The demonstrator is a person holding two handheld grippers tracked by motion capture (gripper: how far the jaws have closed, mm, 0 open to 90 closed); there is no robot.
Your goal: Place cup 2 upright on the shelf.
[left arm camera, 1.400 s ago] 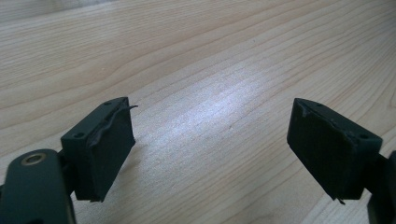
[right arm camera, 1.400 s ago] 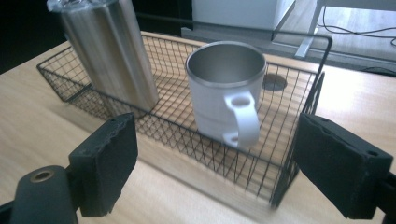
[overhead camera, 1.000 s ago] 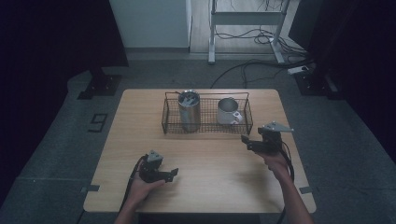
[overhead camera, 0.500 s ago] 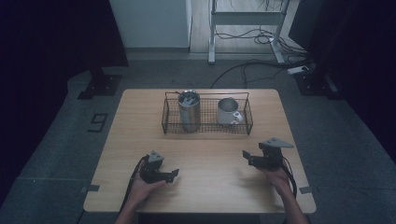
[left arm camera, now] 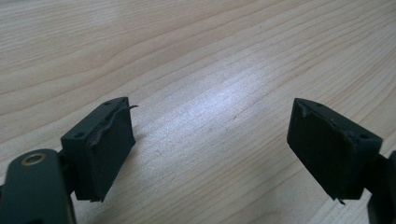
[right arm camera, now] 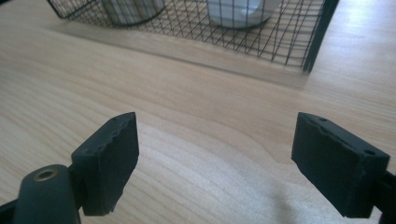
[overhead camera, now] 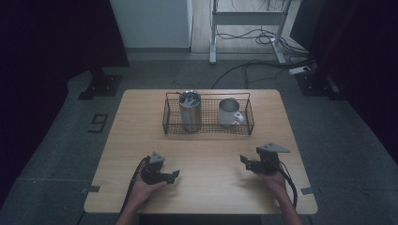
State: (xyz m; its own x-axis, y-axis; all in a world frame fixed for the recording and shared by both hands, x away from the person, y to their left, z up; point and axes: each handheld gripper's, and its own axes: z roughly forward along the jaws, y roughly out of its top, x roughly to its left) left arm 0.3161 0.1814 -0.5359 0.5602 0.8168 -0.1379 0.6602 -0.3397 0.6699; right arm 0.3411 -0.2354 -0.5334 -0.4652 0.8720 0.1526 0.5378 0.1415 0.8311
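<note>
My left gripper [overhead camera: 170, 176] rests low on the wooden table [overhead camera: 211, 150] near its front left, held in a hand. In the left gripper view its black jaws stand apart over bare wood, left gripper [left arm camera: 210, 144] open with nothing between the pads. My right gripper [overhead camera: 245, 162] sits near the front right, also hand-held and close to the tabletop. Its jaws have just been opening a little; the right gripper [right arm camera: 215, 154] is open and empty, and points toward the wire basket [right arm camera: 261, 42].
A black wire basket [overhead camera: 206, 132] stands at the table's far middle. Inside it are a tall steel tumbler [overhead camera: 190, 110] on the left and a metal mug [overhead camera: 229, 111] on the right. Cables trail from both grippers toward the front edge.
The right gripper has come down from above the table to just over its surface and shifted slightly toward the front. The left gripper has stayed where it was.
</note>
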